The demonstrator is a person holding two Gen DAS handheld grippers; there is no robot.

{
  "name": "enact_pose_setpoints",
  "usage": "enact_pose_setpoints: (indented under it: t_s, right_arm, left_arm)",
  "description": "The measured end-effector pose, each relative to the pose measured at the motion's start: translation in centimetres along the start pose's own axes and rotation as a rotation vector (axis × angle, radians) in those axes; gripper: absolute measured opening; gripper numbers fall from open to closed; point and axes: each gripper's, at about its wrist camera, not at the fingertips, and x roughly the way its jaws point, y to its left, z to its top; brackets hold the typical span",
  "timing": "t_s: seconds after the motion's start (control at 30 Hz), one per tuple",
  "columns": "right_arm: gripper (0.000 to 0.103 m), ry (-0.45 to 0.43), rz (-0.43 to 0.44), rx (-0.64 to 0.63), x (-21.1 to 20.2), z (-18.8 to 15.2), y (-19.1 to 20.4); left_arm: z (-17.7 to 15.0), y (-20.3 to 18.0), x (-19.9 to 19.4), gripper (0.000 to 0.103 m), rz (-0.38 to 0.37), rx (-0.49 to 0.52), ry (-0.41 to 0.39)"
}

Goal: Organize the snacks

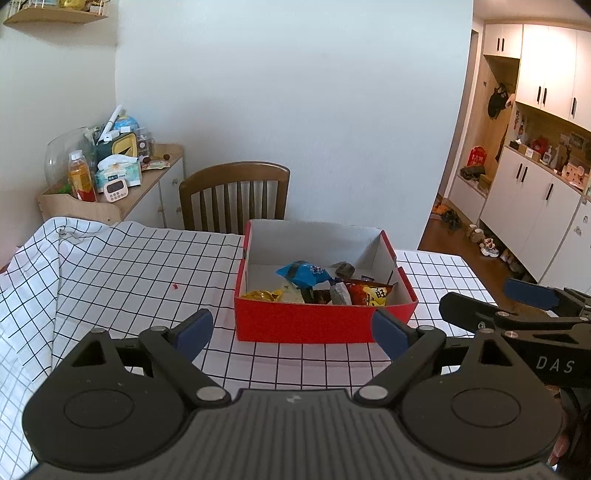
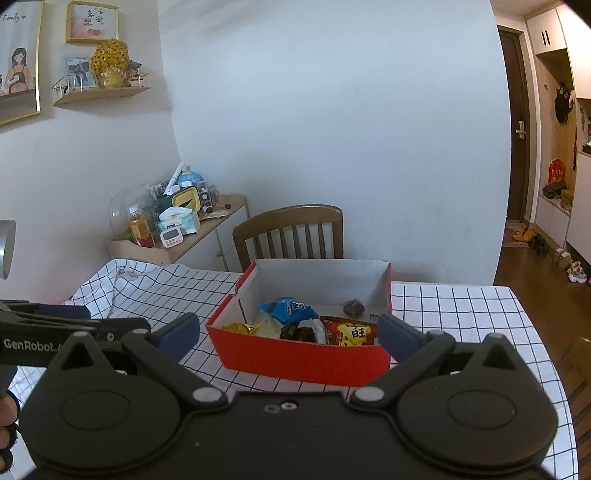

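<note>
Red box [image 1: 303, 325] both views | framed pictures [image 2: 92, 22] right-wrist view only

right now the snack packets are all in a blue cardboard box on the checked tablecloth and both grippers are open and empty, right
Not quite: the box is red, not blue. Both wrist views show the red cardboard box on the checked tablecloth, with the snack packets inside it. The rest holds: the left gripper and the right gripper are both open and empty.

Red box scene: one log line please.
left gripper open | right gripper open | snacks in red box | tablecloth bare
</note>
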Motion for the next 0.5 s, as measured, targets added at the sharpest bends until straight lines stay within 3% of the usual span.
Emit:
enact_pose_setpoints:
  t_s: [0.5]
  right_arm:
    - [0.103, 0.029, 0.005, 0.026, 0.07, -0.66, -0.26]
  left_arm:
    - [-0.34, -0.23, 0.37, 0.093, 0.003, 0.002, 0.034]
